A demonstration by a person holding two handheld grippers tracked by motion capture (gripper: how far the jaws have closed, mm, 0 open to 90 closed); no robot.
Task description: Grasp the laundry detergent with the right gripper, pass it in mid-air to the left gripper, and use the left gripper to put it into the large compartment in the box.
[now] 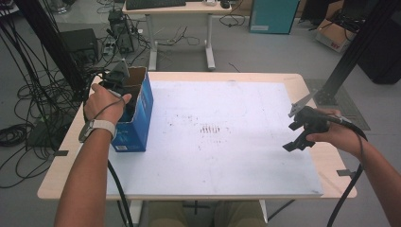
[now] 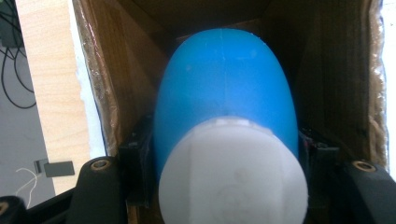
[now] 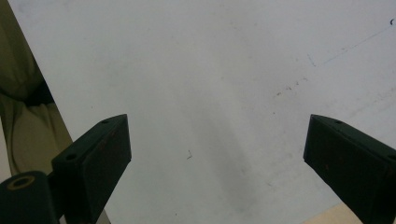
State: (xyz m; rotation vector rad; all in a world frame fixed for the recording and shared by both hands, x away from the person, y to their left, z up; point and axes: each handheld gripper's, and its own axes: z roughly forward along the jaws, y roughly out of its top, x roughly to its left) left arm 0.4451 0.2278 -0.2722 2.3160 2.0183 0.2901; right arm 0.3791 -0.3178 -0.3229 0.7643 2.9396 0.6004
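1. A person sits at a pale wooden surface [image 1: 302,80] covered by a large white board [image 1: 227,142]; both forearms come in from the bottom of the high view.
2. An open blue cardboard box [image 1: 142,113] stands upright near the left edge of the white board.
3. The left hand-held gripper [image 1: 118,78] reaches down into the open top of the box, with the person's left hand [image 1: 106,101] wrapped around its body.
4. In the left gripper view, a blue bottle [image 2: 224,88] with a white cap [image 2: 233,177] lies between the two black jaws, inside the brown walls of the box. The jaws are clamped on the bottle's sides, just behind the cap.
5. The right hand-held gripper [image 1: 295,137] is held over the right edge of the white board, well apart from the box.
6. In the right gripper view, its two jaws stand wide apart with bare white board between them.
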